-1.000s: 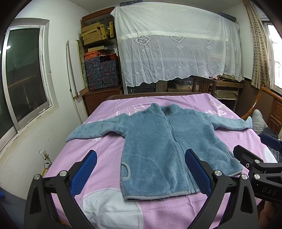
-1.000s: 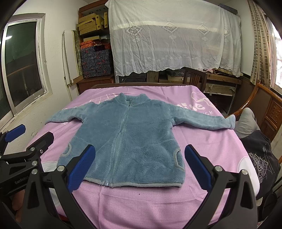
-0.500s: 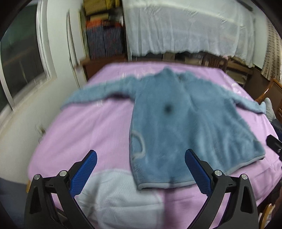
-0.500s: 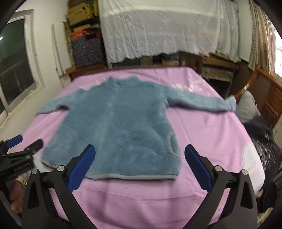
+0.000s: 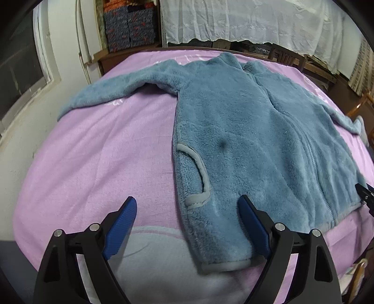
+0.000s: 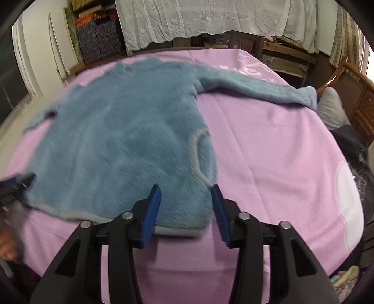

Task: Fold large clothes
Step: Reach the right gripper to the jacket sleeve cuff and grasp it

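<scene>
A blue fleece jacket (image 5: 245, 140) lies face up on the pink bedspread (image 5: 105, 152), sleeves spread wide and zip shut. My left gripper (image 5: 187, 205) hovers low over its near left hem corner. Its jaws are wide and closing, with the corner and the pocket trim (image 5: 198, 163) between them, untouched. My right gripper (image 6: 185, 194) hangs over the near right hem corner of the jacket (image 6: 116, 140). Its jaws are half closed and still closing, astride the fabric beside the pocket trim (image 6: 196, 159) without pressing it. Each gripper shows at the edge of the other's view.
A white patch (image 6: 348, 201) marks the bedspread (image 6: 268, 152) near the right edge, beside dark clothing (image 6: 350, 145) and a wooden chair (image 6: 360, 98). Behind the bed stand patterned boxes (image 5: 131, 25) and a lace cloth (image 5: 257, 21). A window (image 5: 18, 70) is on the left wall.
Both grippers have sunk and tilted down toward the jacket's near hem, which now fills the views. The right jaws have narrowed a lot, the left jaws slightly.
</scene>
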`<act>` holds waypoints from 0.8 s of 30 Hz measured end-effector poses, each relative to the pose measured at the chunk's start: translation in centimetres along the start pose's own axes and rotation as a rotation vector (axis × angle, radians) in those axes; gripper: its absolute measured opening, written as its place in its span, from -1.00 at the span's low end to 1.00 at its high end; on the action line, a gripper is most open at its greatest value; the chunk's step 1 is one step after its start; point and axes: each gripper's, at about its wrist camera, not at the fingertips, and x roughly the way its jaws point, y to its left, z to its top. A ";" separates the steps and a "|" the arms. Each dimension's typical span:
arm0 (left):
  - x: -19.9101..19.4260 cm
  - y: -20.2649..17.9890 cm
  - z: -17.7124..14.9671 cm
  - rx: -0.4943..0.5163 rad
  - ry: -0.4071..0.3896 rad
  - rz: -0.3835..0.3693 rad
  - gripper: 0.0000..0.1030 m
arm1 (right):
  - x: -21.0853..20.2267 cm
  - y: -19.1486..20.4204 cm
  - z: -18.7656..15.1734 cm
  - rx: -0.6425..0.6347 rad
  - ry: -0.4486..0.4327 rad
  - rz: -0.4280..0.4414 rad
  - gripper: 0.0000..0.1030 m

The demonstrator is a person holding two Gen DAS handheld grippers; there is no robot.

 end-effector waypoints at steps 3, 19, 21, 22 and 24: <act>-0.5 0.3 -0.1 0.009 0.001 0.006 0.75 | -0.4 0.0 -0.3 -0.011 -0.002 0.007 -0.16; 2.8 -5.7 13.9 0.135 -0.045 -0.001 0.93 | 4.8 -18.9 11.9 0.600 -0.152 0.103 0.47; 4.5 -6.5 15.2 0.141 -0.023 0.011 0.93 | 7.4 -20.0 12.3 0.653 -0.084 0.145 0.44; 5.5 -6.8 15.8 0.141 -0.009 0.014 0.93 | 8.3 -20.4 12.3 0.677 -0.065 0.132 0.44; 6.8 -7.5 16.8 0.140 0.012 0.007 0.93 | 9.5 -21.4 12.7 0.742 -0.070 0.137 0.43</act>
